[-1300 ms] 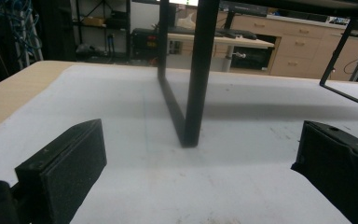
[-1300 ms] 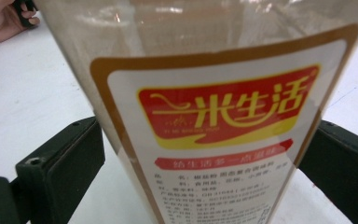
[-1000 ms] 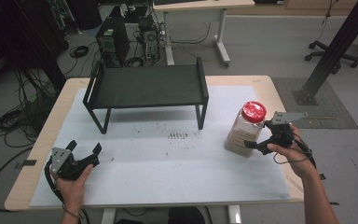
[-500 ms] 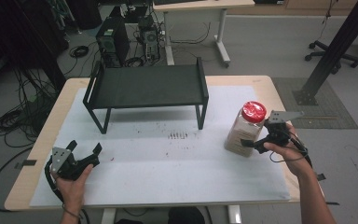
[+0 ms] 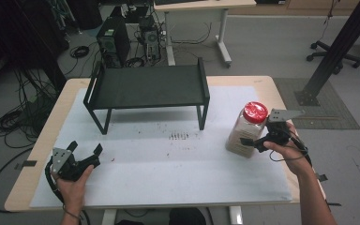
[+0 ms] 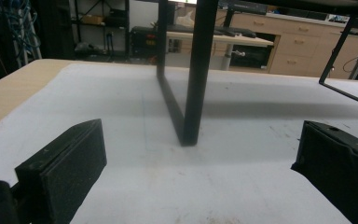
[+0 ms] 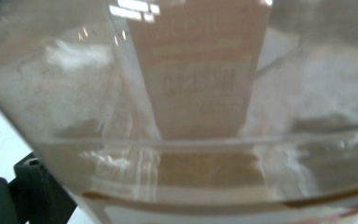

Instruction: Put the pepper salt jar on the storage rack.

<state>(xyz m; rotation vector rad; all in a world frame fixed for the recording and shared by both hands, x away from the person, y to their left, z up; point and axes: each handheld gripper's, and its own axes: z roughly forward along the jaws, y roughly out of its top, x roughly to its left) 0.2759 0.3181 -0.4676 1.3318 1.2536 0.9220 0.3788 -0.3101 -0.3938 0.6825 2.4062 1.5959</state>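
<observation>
Looking at the high view, the right gripper (image 5: 254,142) sits right of centre in the frame, with its jaws on either side of the lower body of a clear plastic jar (image 5: 245,132) with a red lid (image 5: 255,111). The jar stands upright on the white mat (image 5: 178,164), a bit to the right and below the black shelf rack (image 5: 147,89). It looks clamped on the jar, and the right gripper view backs that up: the jar (image 7: 182,107) is pressed so close to the camera that it's mostly blur, with a tan label strip down the middle and pale powdery stuff inside. One black jaw corner peeks out at the lower left of that frame.

The left gripper (image 5: 83,157) is down in the lower left of the high view, resting low over the mat in the person's left hand (image 5: 71,185), well apart from the jar. Its jaws are spread wide with nothing between them. The left gripper view shows the same thing: two black pads at the lower left and lower right edges of the frame, bare mat (image 6: 177,186) between them, and one leg of the rack (image 6: 193,74) straight ahead in the middle.

There's a small patch of dark specks (image 5: 179,136) on the mat around the centre of the high view, between the rack and the jar.
</observation>
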